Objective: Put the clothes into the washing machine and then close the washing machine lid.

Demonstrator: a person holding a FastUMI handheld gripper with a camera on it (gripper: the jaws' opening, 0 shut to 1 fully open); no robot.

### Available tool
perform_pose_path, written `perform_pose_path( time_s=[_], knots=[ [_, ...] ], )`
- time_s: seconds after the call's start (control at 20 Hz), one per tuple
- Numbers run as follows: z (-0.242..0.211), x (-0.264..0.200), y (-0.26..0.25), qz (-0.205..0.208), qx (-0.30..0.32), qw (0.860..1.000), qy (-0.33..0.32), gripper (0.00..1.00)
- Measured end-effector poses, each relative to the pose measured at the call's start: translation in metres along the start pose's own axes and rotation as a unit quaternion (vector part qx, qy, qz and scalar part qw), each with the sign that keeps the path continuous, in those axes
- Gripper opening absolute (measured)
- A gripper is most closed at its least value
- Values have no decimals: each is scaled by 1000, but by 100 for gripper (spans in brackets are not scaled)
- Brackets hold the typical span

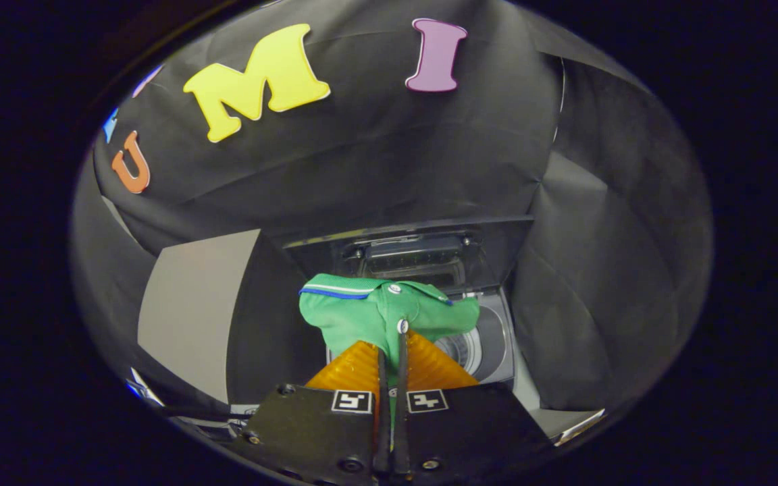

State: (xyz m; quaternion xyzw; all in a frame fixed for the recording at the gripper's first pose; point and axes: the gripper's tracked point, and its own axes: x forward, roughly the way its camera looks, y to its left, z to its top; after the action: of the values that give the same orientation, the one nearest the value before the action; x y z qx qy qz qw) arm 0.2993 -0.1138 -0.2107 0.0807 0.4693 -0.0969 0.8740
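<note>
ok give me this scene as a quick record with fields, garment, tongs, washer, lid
garment: green shirt with buttons and a blue-and-white collar trim, bunched, hanging from the tongs
tongs: tongs shut on the shirt, both fingers pinching the fabric
washer: washing machine just beyond the shirt, drum opening visible
lid: lid raised, standing open behind the shirt

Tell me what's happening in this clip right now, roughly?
A person is working a handheld gripper whose fingers are closed on a green garment, pinching the cloth between them. The garment hangs bunched just ahead of the fingers, held up above a washing machine. The machine's lid stands open behind the garment, and part of the round drum opening shows beyond it. The clothing is not yet inside the machine, and the lid has yet to be closed.
</note>
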Motion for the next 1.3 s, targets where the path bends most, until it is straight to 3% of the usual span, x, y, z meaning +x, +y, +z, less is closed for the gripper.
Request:
perform_pose_path(
  time_s=[0.7,1.3],
  knots=[
    [-35,94,-12,9,-15,1000,10,6],
    [-71,167,-24,-21,-37,999,27,6]
  ],
)
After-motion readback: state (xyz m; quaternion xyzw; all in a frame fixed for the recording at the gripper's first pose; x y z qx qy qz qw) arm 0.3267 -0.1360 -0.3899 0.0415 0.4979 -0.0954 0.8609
